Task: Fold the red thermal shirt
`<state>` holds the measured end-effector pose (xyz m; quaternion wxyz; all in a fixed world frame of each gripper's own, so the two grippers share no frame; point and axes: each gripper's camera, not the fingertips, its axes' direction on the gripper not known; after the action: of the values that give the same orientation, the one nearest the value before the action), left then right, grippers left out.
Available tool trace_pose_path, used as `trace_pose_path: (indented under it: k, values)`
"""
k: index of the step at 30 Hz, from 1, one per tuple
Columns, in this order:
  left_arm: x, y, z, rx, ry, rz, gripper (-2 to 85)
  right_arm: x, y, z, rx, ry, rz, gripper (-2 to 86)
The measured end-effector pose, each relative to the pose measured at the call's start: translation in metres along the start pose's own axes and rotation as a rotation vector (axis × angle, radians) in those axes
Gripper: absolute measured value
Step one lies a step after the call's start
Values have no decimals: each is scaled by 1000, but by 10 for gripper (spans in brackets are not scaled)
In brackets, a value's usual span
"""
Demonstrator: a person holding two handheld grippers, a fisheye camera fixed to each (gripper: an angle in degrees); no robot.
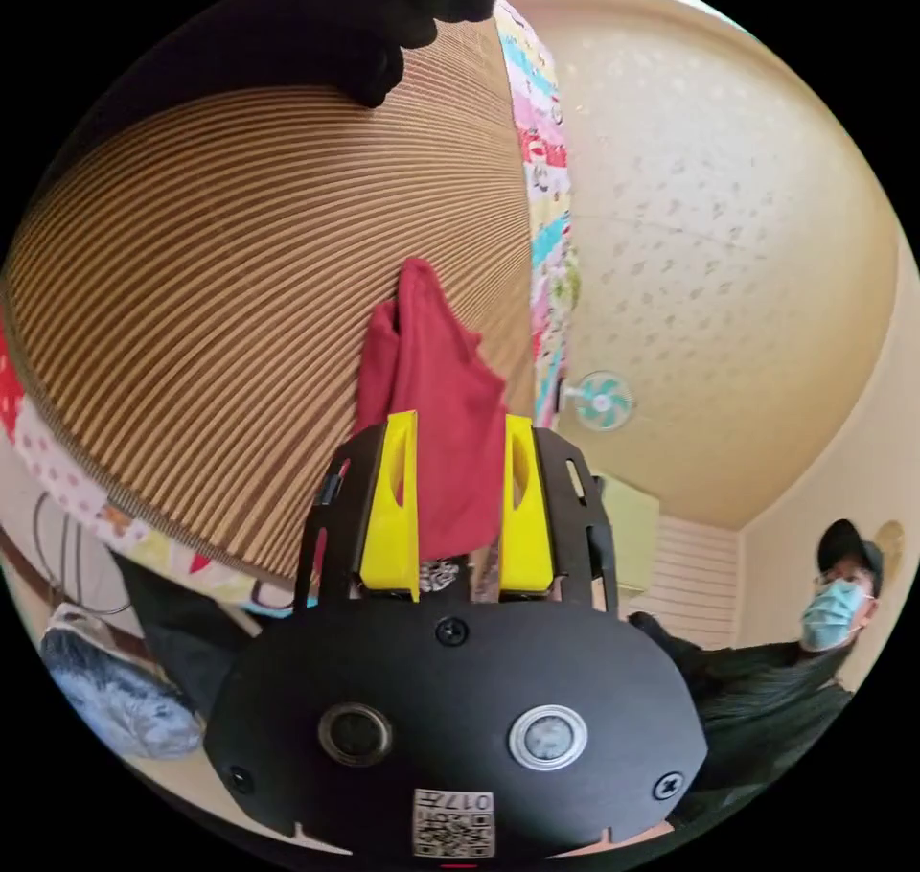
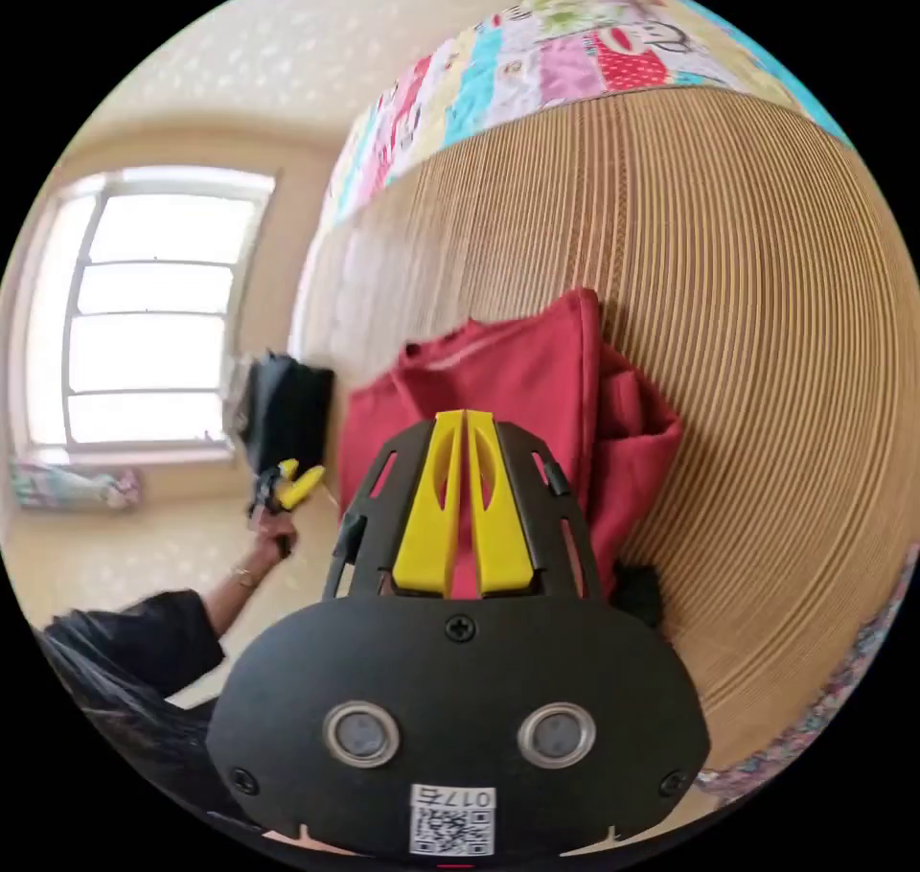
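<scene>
Shirt (image 2: pixel 508 374) is soft and floppy, so grab edges. Left claw (image 1: pixel 458 503) sits wide around a bunch; right claw (image 2: pixel 464 498) is pinched closed.

Left gripper (image 1: pixel 458 503): seen at lower centre of the left gripper view, yellow jaws held apart.
Right gripper (image 2: pixel 464 503): seen at lower centre of the right gripper view, yellow jaws brought together, tips touching.
Left gripper, second sighting (image 2: pixel 290 485): seen at mid left of the right gripper view, gripped by a hand (image 2: pixel 271 527), forearm raised.
</scene>
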<state>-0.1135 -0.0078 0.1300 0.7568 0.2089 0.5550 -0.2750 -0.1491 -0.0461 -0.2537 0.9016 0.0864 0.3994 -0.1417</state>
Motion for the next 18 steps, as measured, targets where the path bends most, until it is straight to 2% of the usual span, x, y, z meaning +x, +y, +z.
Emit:
trace_pose_path:
  k: [2,3,4,6,8,9,11,13,15,18]
  values:
    - [-3,41,16,-44,-146,-4,140,-15,18,60,-255,488,-158,4]
    - [-6,51,21,-57,-166,-9,141,-16,25,70,-277,543,-220,4]
    - [-12,66,32,-85,-186,-25,142,-18,37,73,-219,591,-293,3]
    - [-24,85,50,-114,-179,-76,146,-16,34,70,-188,621,-215,3]
    - [-42,99,66,-71,-106,-168,144,-19,21,54,-111,612,-9,4]
    - [-47,101,68,-50,-83,-199,141,-22,20,49,-72,607,24,4]
    - [-68,107,79,11,52,-345,114,-44,22,31,85,460,13,4]
    - [-75,110,86,33,197,-399,79,-64,24,29,142,289,-65,5]
    - [-65,111,78,92,281,-386,56,-81,23,44,128,158,-122,5]
    - [-22,97,53,162,381,-212,35,-98,15,107,-62,65,-112,5]
